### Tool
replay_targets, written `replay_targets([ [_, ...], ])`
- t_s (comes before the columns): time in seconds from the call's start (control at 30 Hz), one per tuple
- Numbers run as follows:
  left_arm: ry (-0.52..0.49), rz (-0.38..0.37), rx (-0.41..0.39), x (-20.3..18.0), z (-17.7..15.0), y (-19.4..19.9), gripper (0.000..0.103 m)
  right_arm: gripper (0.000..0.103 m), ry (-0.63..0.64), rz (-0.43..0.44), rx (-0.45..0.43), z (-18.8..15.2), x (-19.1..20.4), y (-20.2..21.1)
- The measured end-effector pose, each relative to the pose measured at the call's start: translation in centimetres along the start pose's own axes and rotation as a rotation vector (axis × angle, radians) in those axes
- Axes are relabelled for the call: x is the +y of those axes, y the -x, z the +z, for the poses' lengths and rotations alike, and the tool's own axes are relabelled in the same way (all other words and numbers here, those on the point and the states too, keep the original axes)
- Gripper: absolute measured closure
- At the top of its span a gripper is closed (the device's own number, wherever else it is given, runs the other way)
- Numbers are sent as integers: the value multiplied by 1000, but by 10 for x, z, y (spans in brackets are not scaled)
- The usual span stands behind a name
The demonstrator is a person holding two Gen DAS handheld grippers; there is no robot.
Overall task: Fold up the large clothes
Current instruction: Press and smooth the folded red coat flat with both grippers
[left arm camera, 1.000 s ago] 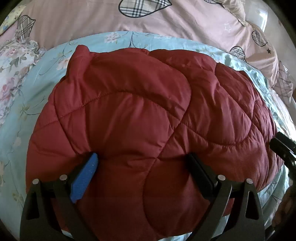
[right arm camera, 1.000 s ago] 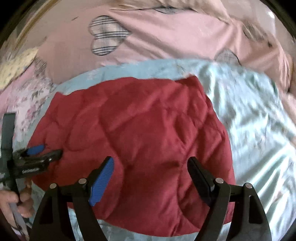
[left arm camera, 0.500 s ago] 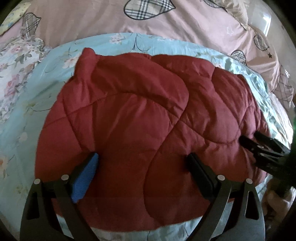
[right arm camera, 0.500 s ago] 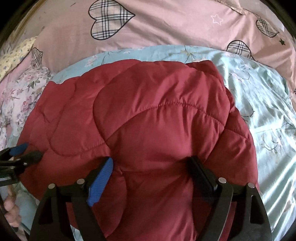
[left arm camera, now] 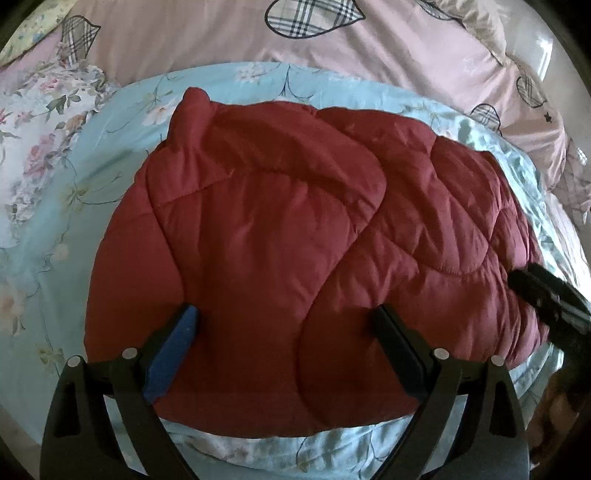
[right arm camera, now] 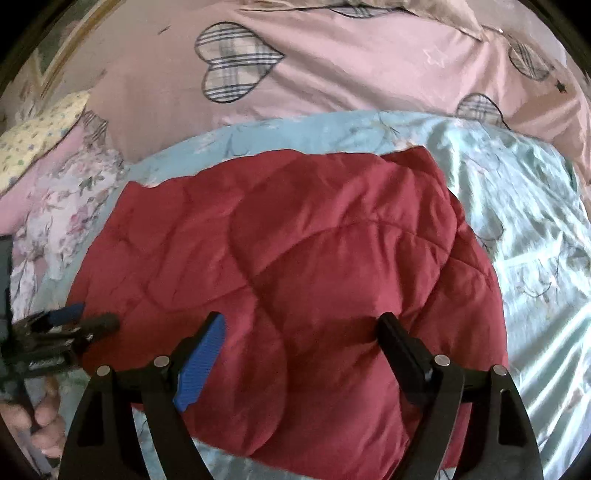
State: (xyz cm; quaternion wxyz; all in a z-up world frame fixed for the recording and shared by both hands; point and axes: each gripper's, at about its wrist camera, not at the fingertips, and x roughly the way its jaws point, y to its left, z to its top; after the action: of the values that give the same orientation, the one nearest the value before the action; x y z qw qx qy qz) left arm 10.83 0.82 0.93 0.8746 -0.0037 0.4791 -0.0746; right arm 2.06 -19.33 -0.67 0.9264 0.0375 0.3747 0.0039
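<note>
A dark red quilted puffer garment (left arm camera: 295, 236) lies folded into a rounded bundle on a light blue floral sheet (left arm camera: 66, 192); it also shows in the right wrist view (right arm camera: 314, 266). My left gripper (left arm camera: 284, 325) is open and empty, hovering over the bundle's near edge. My right gripper (right arm camera: 299, 328) is open and empty over the bundle's near right part. The right gripper's fingers show at the bundle's right edge in the left wrist view (left arm camera: 543, 291). The left gripper shows at the bundle's left edge in the right wrist view (right arm camera: 70, 325).
A pink duvet with plaid hearts (left arm camera: 221, 33) lies behind the sheet, also in the right wrist view (right arm camera: 332, 74). A floral pillow (left arm camera: 40, 103) sits at the left. The light blue sheet (right arm camera: 535, 221) extends to the right of the bundle.
Both grippers have drawn back a little from the bundle, so more sheet shows at its near edge. The right gripper has shifted along the bundle's right edge. The garment has not moved.
</note>
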Motion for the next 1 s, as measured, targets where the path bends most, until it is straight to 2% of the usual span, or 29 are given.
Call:
replay_targets([
  [0.13, -13, 6, -1, -2, 8, -7, 6, 17, 25, -42, 26, 2, 3, -11],
  [0.3, -28, 19, 8, -1, 17, -26, 0, 13, -6, -75, 71, 10, -18, -42],
  [0.7, -41, 37, -15, -1, 17, -38, 0, 10, -31, -71, 47, 8, -22, -54],
  [0.83, -27, 14, -18, 5, 19, -30, 0, 10, -27, -68, 44, 8, -24, -55],
  [0.93, 16, -31, -59, 17, 14, -9, 0, 10, -26, -62, 40, 7, -25, -55],
  [1.0, 31, -12, -86, 26, 11, 1, 0, 10, -24, -67, 39, 7, -24, -54],
])
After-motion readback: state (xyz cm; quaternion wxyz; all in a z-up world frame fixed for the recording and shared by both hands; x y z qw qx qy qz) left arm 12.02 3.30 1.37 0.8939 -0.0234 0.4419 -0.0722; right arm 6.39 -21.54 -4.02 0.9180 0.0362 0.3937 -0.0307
